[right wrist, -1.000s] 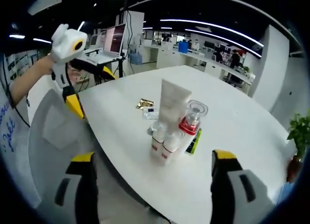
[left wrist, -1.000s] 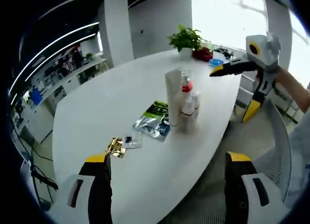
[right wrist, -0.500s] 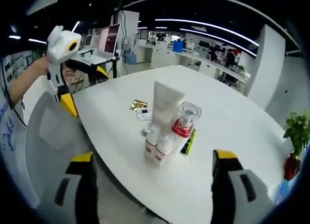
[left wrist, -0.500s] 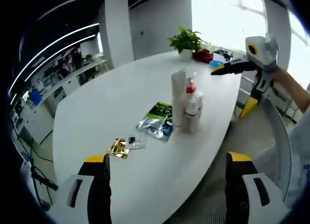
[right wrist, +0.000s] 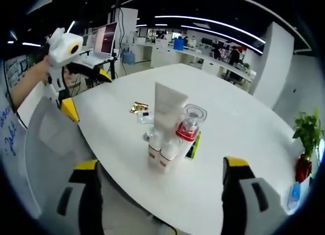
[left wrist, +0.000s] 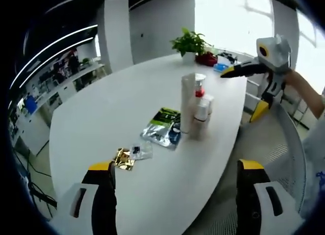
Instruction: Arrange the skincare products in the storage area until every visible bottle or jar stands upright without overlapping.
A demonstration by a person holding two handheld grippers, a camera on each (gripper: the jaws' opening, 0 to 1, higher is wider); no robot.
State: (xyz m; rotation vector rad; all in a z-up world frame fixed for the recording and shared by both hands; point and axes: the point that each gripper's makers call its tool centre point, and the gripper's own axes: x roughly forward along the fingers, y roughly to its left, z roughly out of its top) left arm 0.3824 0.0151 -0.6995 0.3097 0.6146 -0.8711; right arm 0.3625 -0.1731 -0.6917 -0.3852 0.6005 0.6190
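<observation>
On the white oval bench (right wrist: 244, 138) the skincare products cluster upright near its edge: a tall white tube (right wrist: 167, 109), a clear-capped bottle with a red collar (right wrist: 190, 124) beside it, and two small white bottles (right wrist: 163, 152) touching in front. A silver-green sachet (left wrist: 161, 128) lies flat beside them. The left tongs (left wrist: 175, 194) and the right tongs (right wrist: 160, 194) are both held apart, empty, off the bench edge.

Views face across table (left wrist: 101, 118) from opposite sides — sharing bottle cluster (right wrist: 170, 131).
</observation>
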